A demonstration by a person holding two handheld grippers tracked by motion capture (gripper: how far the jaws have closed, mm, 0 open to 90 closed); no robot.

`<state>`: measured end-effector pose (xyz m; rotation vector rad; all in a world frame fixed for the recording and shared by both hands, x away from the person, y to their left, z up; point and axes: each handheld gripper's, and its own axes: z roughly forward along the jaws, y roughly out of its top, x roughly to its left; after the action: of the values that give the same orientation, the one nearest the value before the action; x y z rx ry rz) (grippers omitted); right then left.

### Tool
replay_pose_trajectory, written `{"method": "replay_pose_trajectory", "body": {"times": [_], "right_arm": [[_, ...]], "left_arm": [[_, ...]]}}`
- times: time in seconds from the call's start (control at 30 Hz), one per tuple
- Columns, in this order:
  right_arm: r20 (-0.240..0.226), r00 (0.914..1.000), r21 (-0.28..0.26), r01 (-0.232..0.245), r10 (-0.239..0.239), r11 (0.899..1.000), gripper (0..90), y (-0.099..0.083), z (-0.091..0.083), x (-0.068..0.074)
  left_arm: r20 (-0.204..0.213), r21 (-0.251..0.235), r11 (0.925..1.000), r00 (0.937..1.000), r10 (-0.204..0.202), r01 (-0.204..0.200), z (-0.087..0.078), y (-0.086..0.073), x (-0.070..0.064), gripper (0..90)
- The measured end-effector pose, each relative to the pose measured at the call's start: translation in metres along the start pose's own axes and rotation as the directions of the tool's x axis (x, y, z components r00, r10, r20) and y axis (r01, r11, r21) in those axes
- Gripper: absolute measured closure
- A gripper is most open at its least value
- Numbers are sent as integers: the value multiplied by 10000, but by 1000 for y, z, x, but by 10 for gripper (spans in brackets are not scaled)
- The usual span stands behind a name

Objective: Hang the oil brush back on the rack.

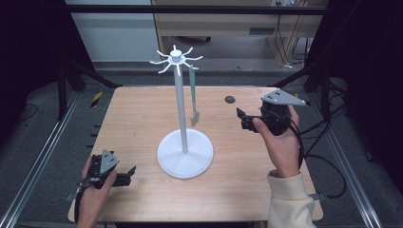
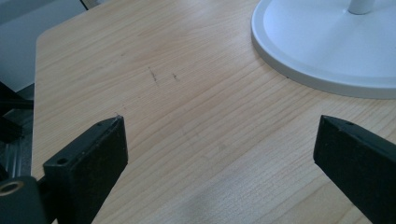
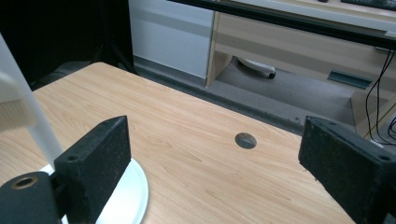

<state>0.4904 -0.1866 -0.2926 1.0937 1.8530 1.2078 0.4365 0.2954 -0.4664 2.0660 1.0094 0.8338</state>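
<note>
my left gripper point(image 1: 127, 174) sits low near the near left corner of the light wooden bench point(image 1: 142, 114), its jaws spread wide with nothing between them but bare wood grain point(image 2: 196, 140). in my left gripper view the round white base of the stand point(image 2: 327, 51) lies just ahead and to one side, apart from both jaws.

my right gripper point(image 1: 240, 118) is held up over the right side of the bench, toward the far right corner, in my right hand point(image 1: 280, 142). its jaws are also wide apart and hold nothing. between them in my right gripper view i see a small dark round hole in the bench top point(image 3: 245, 140).

the tall white pole stand with hooked arms at its top point(image 1: 180, 99) rises from the middle of the bench. a slim pale green utensil point(image 1: 194, 95) hangs from one arm on the right side of the pole, clear of the bench top.
</note>
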Motion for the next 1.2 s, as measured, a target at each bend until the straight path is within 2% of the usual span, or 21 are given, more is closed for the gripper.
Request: {"method": "replay_pose_trajectory", "body": {"times": [0.23,0.47,0.8,1.2], "right_arm": [[467,9987,267,-225,212,9994,107,-13,6,-14],[701,9967,424,-446,416,9981,110,-23,7,-26],[891,9946,1001,-621,532,9930,111,-48,20,-39],[888,9950,1598,-586,447,9854,110,-74,34,-46]], "left_arm": [[43,-49,10000,10000,4,-4,0,0,0,26],[144,-81,10000,9999,57,-56,1,0,-1,26],[140,13,10000,9999,49,-49,1,0,0,26],[141,41,10000,9999,32,-33,2,0,0,26]]}}
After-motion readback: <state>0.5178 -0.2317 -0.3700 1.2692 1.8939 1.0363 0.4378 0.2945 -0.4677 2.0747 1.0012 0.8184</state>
